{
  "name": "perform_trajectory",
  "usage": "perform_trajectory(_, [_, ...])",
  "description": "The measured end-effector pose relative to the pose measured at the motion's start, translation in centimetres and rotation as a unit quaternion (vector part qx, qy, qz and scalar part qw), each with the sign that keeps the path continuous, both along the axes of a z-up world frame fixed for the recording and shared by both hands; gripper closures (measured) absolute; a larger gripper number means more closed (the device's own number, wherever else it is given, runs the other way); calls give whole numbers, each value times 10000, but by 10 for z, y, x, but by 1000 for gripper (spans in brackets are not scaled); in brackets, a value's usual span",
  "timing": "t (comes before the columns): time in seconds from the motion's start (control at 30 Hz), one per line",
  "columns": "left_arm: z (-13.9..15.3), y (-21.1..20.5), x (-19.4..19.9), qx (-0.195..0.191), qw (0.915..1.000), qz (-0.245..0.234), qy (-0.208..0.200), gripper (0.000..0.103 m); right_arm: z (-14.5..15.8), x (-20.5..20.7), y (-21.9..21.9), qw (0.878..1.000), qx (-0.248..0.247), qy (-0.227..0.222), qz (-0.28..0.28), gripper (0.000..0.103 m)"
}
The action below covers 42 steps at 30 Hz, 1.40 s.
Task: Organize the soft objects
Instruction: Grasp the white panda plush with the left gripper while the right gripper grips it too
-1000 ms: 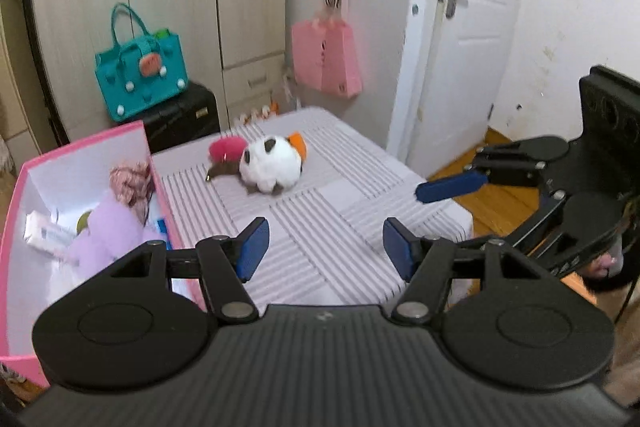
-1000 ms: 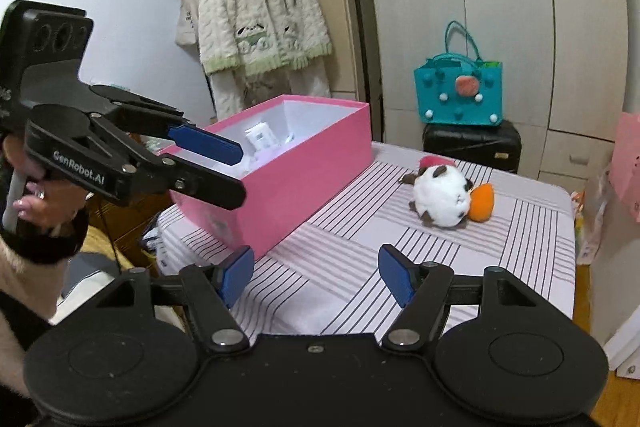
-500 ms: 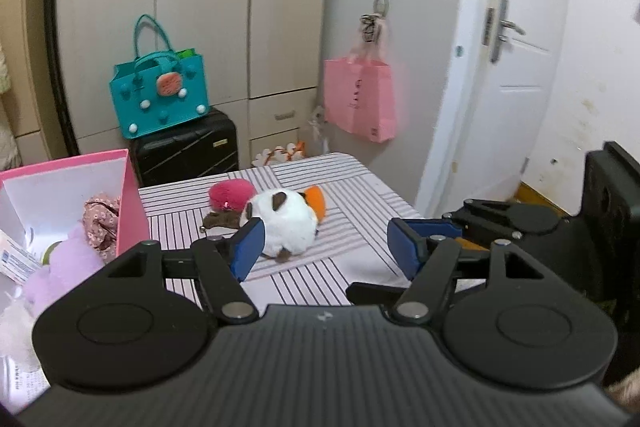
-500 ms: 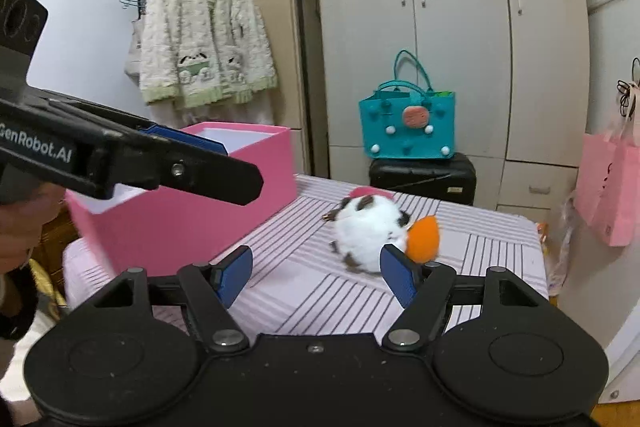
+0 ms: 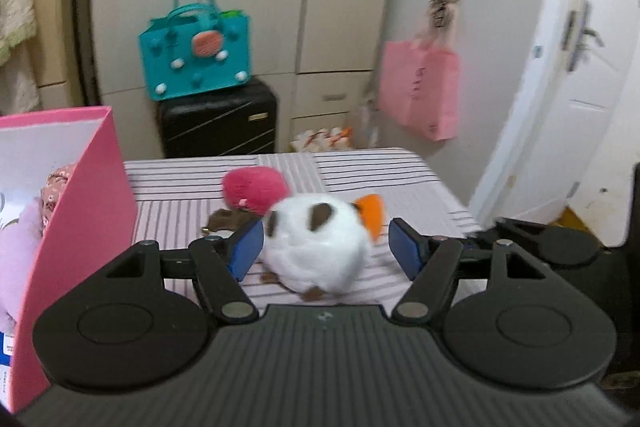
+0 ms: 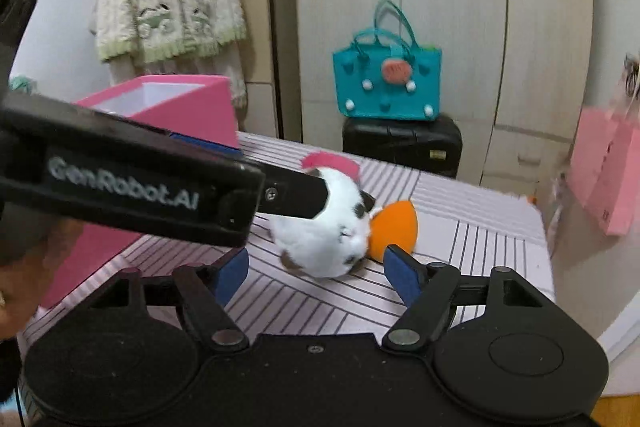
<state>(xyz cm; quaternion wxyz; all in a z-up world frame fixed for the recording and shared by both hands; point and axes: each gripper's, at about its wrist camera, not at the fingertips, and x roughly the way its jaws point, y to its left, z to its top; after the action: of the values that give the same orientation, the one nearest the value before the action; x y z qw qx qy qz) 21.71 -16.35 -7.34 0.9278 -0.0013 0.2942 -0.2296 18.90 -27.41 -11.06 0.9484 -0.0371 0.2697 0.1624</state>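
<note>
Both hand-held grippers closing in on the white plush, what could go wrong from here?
1. The left hand-held gripper and right hand-held gripper converge on one white plush toy, so they may collide.
2. The pink plush and orange piece touch it and may drag along.
3. The pink box wall stands close and may get bumped.
</note>
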Motion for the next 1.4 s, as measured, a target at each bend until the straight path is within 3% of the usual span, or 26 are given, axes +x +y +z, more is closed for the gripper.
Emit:
perform_trajectory(0.17, [-14,3,28,-70,9978,463,464,34,-14,26,-9,9991,297,288,-121,25])
perform_trajectory(0.43, [-26,9,39,-549,9961,304,627,33,-24,44,-10,9959,817,356,-180,24])
perform_trajectory(0.57, [-33,6,45,-807,9925,161,908,33,-26,45,-8,9955,889,259,-181,26])
perform_trajectory(0.87, [-37,2,40,-716,9948,194,696,32,-26,41,-1,9970,678,196,-308,37])
perform_trajectory(1.03, [-40,6,44,-868,9903,308,1036,32,-26,40,0,9969,681,234,-314,40])
perform_trajectory(1.23, [-39,3,33,-684,9929,150,962,41,-26,37,2,9968,691,243,-335,43])
perform_trajectory(1.4, [-39,4,22,-539,9944,185,894,42,-25,31,3,9963,756,259,-308,44])
